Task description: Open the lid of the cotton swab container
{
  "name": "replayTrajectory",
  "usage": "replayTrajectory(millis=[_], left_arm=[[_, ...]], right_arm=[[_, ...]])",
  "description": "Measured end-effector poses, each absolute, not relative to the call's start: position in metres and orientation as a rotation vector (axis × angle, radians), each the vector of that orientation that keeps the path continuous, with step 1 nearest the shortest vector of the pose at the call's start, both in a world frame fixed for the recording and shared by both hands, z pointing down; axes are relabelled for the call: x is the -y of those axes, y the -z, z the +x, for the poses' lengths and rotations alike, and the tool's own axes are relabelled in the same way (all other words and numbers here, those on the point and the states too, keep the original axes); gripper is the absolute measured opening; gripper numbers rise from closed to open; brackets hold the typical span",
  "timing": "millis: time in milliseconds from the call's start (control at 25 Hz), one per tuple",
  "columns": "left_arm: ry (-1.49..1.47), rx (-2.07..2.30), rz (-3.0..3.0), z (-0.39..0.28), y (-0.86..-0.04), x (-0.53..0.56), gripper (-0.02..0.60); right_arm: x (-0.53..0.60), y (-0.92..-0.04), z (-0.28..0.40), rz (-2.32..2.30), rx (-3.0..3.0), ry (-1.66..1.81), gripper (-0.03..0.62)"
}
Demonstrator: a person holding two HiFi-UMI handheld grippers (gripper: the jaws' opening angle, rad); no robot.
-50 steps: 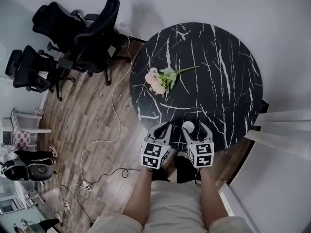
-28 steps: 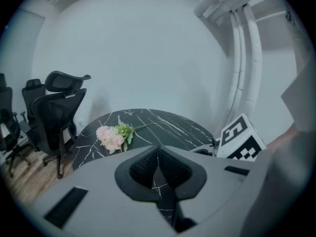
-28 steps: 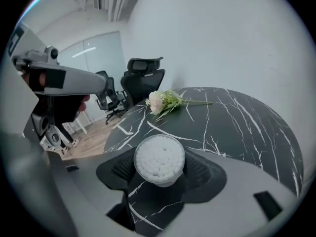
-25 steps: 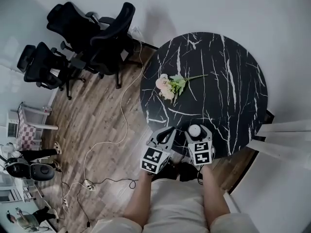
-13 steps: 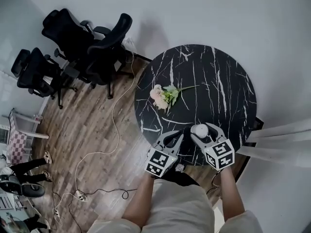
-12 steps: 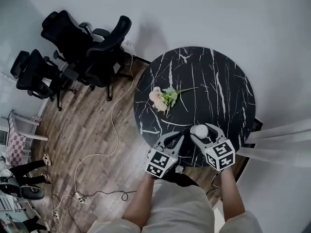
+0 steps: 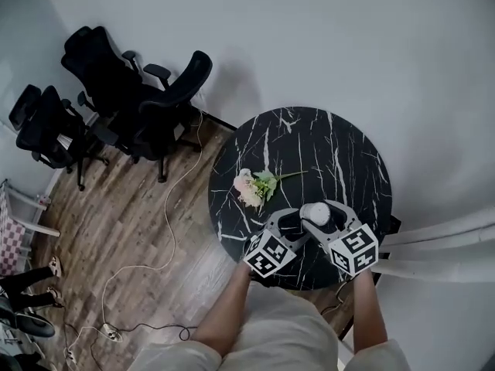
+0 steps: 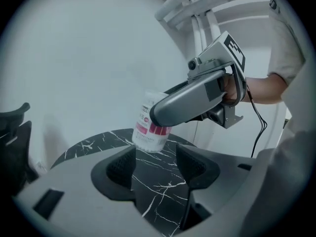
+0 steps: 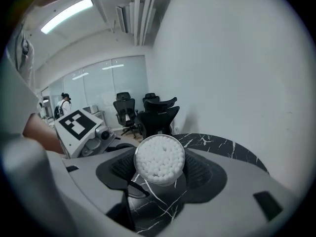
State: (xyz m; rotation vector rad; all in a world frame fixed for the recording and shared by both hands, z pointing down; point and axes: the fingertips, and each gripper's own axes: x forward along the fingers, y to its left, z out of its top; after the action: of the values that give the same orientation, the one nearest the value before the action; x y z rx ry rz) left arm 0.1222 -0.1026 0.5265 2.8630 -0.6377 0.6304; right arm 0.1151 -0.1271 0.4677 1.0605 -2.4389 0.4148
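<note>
My right gripper (image 7: pixel 318 212) is shut on the cotton swab container (image 7: pixel 315 213), a small clear tub with a pink label (image 8: pixel 146 127), and holds it up above the black marble table (image 7: pixel 340 161). In the right gripper view the packed white swab heads (image 9: pixel 159 159) face the camera between the pads. A thin clear curved piece hangs under the near rim; I cannot tell if it is the lid. My left gripper (image 8: pixel 155 164) points at the tub from the left. Its jaws have just been opening and nothing is between them.
A bunch of pink flowers (image 7: pixel 251 188) lies on the table's left part. Black office chairs (image 7: pixel 147 99) stand on the wooden floor to the left, and a cable (image 7: pixel 166 238) trails across it. A white wall runs behind the table.
Both grippers have risen off the table's near edge, the right one carrying the container with it. The left gripper's jaws, closed before, now stand apart beside the container.
</note>
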Motion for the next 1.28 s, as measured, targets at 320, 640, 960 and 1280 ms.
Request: replayTrajectory(millis=[320,640,960,1280], left_arm=[[-0.637,0.458,2.966,0.129,-0.522,0.121,0.262],[-0.558,0.238,3.035,0.139,-0.515,0.098,0.264],[-0.464,0.242,3.030,0.144,-0.509,0.102,0.264],[-0.390,0.433,3.014,0.128,-0.499,0.128,0.264]], right_arm=[[0.130,-0.468,0.108,0.812,2.436,-0.424,0.295],[0.107,-0.480,0.094,0.504,2.430,-0.412,0.295],[0.112,-0.476,0.088,0.579,2.455,-0.395,0.295],[0.139,-0.464,0.076,0.946,2.462,-0.296,0.295]])
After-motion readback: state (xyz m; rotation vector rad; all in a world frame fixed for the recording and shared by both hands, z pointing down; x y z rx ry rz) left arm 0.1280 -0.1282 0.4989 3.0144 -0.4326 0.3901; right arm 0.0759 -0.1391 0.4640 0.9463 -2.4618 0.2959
